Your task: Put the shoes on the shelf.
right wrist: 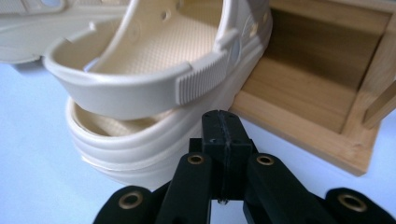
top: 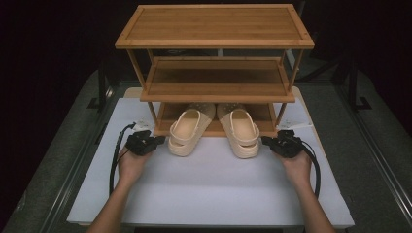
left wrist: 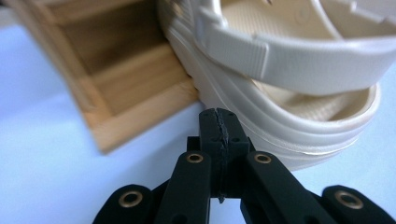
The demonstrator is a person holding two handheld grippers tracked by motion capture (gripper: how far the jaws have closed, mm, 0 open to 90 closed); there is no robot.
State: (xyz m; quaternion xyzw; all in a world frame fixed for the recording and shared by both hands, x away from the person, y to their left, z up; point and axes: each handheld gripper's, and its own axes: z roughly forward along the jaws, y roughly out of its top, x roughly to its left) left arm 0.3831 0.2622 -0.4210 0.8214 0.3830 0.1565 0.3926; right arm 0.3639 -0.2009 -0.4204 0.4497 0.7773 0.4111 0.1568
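So there's a three-tier wooden shoe rack (top: 214, 41) standing at the far side of a white table (top: 209, 189), and a pair of cream clogs with their toes tucked onto the bottom shelf and their heels sticking out toward the person. The left clog (top: 185, 132) sits angled a bit, the right clog (top: 241, 130) next to it, the two just beside each other. Each hand is holding a black gripper right at the outer side of a shoe: the left gripper (top: 154, 141) is just beside the left clog's heel end, the right gripper (top: 270, 141) just beside the right clog's heel. Both sets of jaws are pressed fully together with nothing pinched between them. In the left gripper view the closed tips sit right up against the clog's ribbed sole, near the corner of the rack's bottom frame; can't tell if they actually touch. Same in the right gripper view, tips close by the sole under the heel strap (right wrist: 140, 91).
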